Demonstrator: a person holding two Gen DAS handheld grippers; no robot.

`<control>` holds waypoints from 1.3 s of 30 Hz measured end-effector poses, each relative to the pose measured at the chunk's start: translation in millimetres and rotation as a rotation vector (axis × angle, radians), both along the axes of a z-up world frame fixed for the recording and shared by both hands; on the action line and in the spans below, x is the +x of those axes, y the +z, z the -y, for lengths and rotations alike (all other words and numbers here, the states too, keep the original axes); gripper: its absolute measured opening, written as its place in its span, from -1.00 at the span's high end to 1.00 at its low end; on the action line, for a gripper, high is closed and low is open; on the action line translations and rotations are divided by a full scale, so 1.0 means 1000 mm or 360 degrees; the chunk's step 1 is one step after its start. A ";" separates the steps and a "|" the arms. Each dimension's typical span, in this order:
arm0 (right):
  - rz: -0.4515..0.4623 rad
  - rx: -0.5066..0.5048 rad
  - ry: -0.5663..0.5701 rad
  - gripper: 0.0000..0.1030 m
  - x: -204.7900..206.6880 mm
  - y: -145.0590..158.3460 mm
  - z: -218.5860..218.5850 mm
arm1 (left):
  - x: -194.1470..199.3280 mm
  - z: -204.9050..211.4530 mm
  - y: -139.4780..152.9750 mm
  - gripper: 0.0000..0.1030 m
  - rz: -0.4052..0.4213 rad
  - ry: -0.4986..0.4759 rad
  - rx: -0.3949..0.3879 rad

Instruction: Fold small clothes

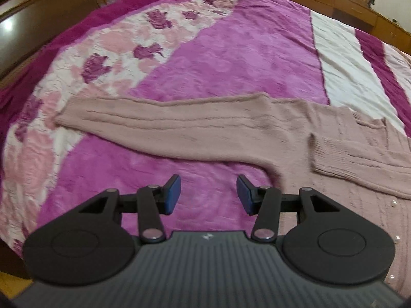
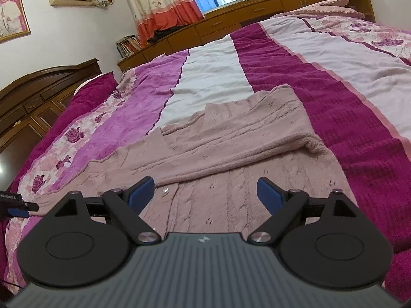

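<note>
A dusty-pink knitted cardigan (image 1: 334, 159) lies flat on the bed. One sleeve (image 1: 167, 125) stretches out to the left across the purple blanket. My left gripper (image 1: 208, 192) hovers above the blanket just in front of that sleeve, jaws apart with nothing between them. In the right wrist view the cardigan's body (image 2: 231, 187) fills the middle, with the other sleeve (image 2: 231, 148) folded across it. My right gripper (image 2: 205, 192) stands wide open over the body, holding nothing. Small pearl buttons (image 1: 393, 202) line the cardigan's front edge.
The bed carries a purple, white and magenta striped blanket (image 2: 308, 107) with rose patterns at the sides. A dark wooden headboard (image 2: 38, 95) and wooden cabinets (image 2: 231, 23) run along the walls. The left gripper's tip (image 2: 18, 206) shows at the left edge.
</note>
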State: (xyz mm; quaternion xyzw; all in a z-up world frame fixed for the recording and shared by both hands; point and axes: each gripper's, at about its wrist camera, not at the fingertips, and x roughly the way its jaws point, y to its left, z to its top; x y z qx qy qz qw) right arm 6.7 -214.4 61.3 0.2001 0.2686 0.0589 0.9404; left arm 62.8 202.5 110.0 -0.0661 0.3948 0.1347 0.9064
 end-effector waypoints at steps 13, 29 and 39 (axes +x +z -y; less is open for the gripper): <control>-0.0076 -0.0081 -0.0015 -0.77 -0.004 -0.011 -0.011 | 0.005 -0.041 -0.033 0.02 0.0049 0.0205 -0.0161; -0.0142 -0.0148 -0.0020 -0.77 0.003 -0.023 -0.016 | 0.014 -0.098 -0.064 -0.13 0.0202 0.0561 -0.0500; -0.0173 -0.0191 -0.0041 -0.77 0.007 -0.029 -0.016 | 0.033 -0.127 -0.074 -0.14 0.0374 0.0655 -0.0636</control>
